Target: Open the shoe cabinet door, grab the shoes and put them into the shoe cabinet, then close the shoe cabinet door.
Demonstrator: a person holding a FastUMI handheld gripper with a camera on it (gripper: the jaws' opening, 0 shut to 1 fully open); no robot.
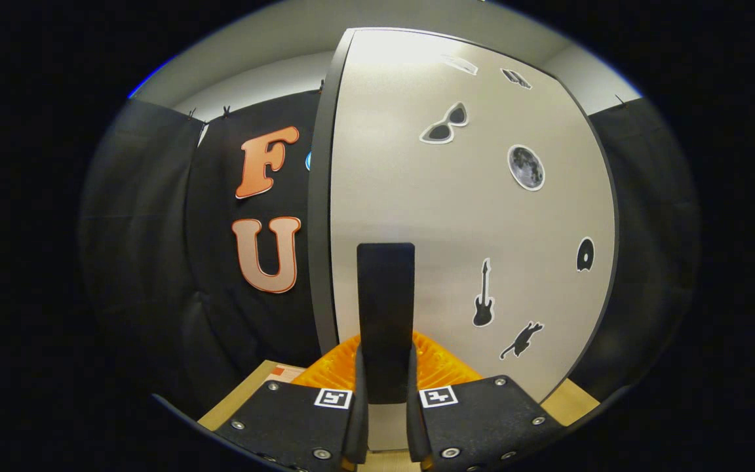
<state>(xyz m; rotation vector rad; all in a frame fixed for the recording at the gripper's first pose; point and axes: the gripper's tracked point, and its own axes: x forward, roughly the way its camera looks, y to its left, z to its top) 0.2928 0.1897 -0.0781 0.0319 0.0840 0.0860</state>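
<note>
Between the gripper [385,367] fingers, clamped, stands the cabinet door [469,216] handle [385,314].

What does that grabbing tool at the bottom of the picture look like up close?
The tongs are two blocky, rough-textured bodies side by side, studded with round silver screws. Each body carries a small square black-and-white marker near its inner corner.

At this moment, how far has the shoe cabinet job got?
Very early, or possibly the very end: the frame cannot settle which. The gripper has both fingers closed on the dark handle of the white cabinet door, whose left edge shows. No shoe appears. If the door is just being opened, loading the shoes and closing the door remain.
</note>
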